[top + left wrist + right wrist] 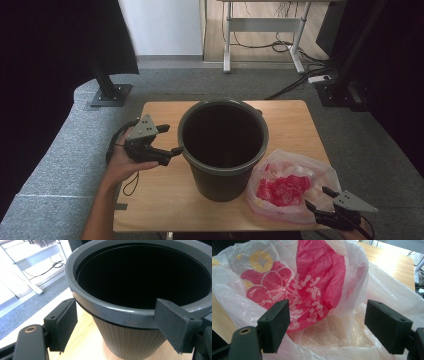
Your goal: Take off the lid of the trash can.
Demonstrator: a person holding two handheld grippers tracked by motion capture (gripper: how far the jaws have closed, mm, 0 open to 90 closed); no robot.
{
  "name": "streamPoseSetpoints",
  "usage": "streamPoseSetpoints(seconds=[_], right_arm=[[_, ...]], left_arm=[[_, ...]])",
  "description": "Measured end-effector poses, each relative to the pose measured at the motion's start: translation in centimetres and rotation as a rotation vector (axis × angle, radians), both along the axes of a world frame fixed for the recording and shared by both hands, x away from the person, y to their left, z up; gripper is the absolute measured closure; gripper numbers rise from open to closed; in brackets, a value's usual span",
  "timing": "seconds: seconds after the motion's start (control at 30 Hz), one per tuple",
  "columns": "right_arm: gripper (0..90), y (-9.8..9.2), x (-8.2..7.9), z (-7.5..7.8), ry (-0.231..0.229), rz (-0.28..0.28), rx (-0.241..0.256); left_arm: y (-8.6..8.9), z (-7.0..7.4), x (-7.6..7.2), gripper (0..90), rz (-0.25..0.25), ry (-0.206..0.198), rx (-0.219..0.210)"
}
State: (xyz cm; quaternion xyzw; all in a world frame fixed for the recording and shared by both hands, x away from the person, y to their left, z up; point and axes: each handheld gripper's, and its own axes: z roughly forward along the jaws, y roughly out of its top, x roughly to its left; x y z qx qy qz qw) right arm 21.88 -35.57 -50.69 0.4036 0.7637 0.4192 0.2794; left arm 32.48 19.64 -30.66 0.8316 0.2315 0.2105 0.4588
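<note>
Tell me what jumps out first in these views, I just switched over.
The big dark bin stands mid-table, its mouth gaping black. The left gripper is open at the bin's left rim, one jaw on either side of it. To the bin's right lies a crumpled plastic bag with red print, and the right gripper is open at its near edge.

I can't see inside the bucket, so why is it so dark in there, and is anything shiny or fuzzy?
High view: the bucket is deep, little light reaches inside. Left gripper view: its inside is black, its rim has a soft shine. Right gripper view: the plastic bag looks sharp, while the table glares pale behind it.
</note>
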Motion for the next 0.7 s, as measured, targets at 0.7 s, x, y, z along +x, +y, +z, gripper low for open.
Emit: streamPoseSetpoints(seconds=[0.7], right_arm=[[20.3, -0.2, 0.1, -0.1, 0.001, -0.006, -0.003]], left_arm=[[-1.1, 1.5, 2.1, 19.6, 0.007, 0.025, 0.024]])
